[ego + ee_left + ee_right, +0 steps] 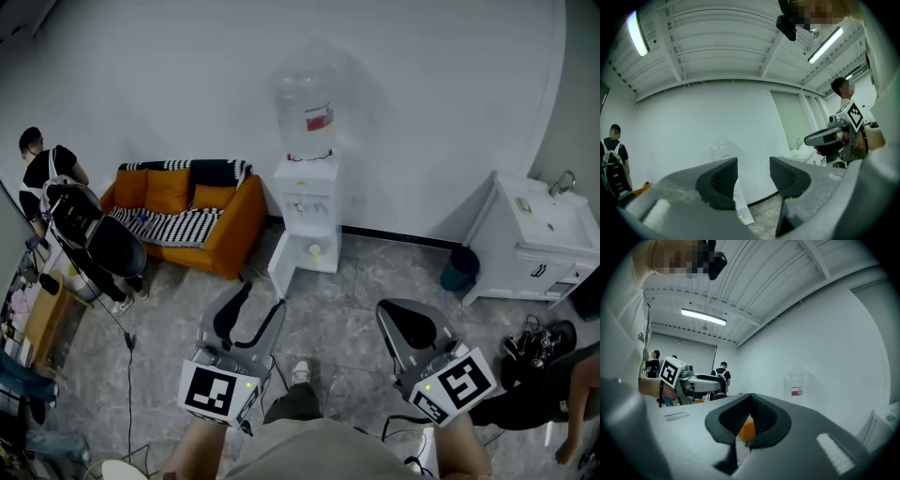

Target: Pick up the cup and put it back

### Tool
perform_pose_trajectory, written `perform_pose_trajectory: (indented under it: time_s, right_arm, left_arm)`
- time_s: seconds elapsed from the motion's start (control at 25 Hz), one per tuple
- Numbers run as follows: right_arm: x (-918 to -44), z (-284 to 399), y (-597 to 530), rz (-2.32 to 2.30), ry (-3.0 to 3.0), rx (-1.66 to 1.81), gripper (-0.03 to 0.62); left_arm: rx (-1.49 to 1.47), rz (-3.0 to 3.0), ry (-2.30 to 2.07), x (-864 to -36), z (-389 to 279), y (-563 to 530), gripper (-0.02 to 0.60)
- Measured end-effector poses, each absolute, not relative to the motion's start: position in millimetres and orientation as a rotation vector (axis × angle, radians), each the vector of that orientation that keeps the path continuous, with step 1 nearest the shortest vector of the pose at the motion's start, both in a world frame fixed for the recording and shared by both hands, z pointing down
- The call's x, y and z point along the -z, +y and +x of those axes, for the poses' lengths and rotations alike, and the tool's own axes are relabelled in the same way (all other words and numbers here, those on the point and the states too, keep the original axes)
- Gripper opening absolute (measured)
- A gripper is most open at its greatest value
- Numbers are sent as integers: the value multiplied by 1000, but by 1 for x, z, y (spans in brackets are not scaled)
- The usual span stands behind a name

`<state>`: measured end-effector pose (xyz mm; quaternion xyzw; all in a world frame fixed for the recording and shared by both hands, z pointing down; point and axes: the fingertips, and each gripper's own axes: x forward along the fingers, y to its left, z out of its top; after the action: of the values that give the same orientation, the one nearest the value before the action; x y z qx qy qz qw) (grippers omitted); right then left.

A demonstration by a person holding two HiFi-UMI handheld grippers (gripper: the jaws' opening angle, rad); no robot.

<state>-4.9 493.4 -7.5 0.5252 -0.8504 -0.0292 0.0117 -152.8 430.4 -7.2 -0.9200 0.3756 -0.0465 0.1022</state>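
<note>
A white water dispenser (307, 211) with a clear bottle (307, 112) on top stands against the far wall, its lower door swung open. A small pale object (315, 250) sits in that lower compartment; it is too small to tell whether it is the cup. My left gripper (262, 298) is held level toward the dispenser, open, with nothing between its jaws (753, 176). Through that gap the dispenser's door (740, 206) shows. My right gripper (392, 314) is beside it, shut and empty (750, 401). Neither gripper touches the dispenser.
An orange sofa (187, 211) with a striped blanket stands left of the dispenser. A white sink cabinet (539, 239) and a teal bin (459, 269) are at the right. A person (42, 169) stands far left by a dark chair (94, 234). A cable (128, 342) lies on the floor.
</note>
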Motion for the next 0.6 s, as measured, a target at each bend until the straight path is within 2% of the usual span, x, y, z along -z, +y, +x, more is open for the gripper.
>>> perform_pose_trajectory:
  time_s: [0.6]
  right_arm:
    - [-34, 1, 357, 1665, -2566, 13, 3]
  left_arm:
    - [167, -2754, 1075, -36, -144, 292, 221]
